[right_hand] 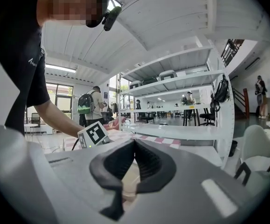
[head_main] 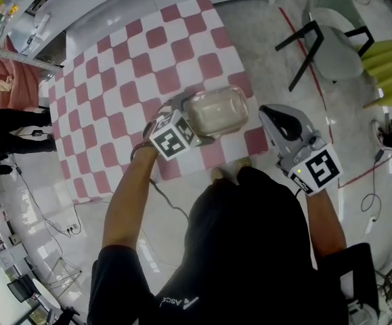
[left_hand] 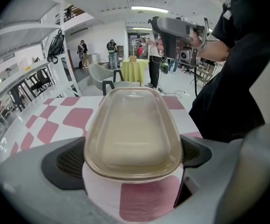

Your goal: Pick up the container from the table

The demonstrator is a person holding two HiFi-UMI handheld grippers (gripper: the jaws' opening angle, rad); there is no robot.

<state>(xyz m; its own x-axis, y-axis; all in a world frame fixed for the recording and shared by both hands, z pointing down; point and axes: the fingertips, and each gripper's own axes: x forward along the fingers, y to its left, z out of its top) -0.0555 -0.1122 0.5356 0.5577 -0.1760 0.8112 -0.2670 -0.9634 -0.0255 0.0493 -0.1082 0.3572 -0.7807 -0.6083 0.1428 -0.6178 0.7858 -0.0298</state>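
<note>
A clear oval plastic container (head_main: 216, 112) with a pale inside sits near the front edge of the pink-and-white checkered table (head_main: 114, 80). My left gripper (head_main: 185, 117) reaches in from the container's near end. In the left gripper view its two dark pads (left_hand: 69, 160) sit against both sides of the container (left_hand: 130, 129), under the rim. My right gripper (head_main: 271, 114) hovers off the table's right corner, level, with its jaws shut and nothing in them. It also shows at the top of the left gripper view as the right gripper (left_hand: 172, 31). In its own view the right gripper (right_hand: 134, 146) has its pads pressed together.
A chair with black legs (head_main: 331, 39) and a yellow-green covered table (head_main: 388, 63) stand on the floor to the right. A white shelf unit (left_hand: 55, 55) rises beyond the table. Several people stand far off in the room. Cables (head_main: 372, 202) lie on the floor.
</note>
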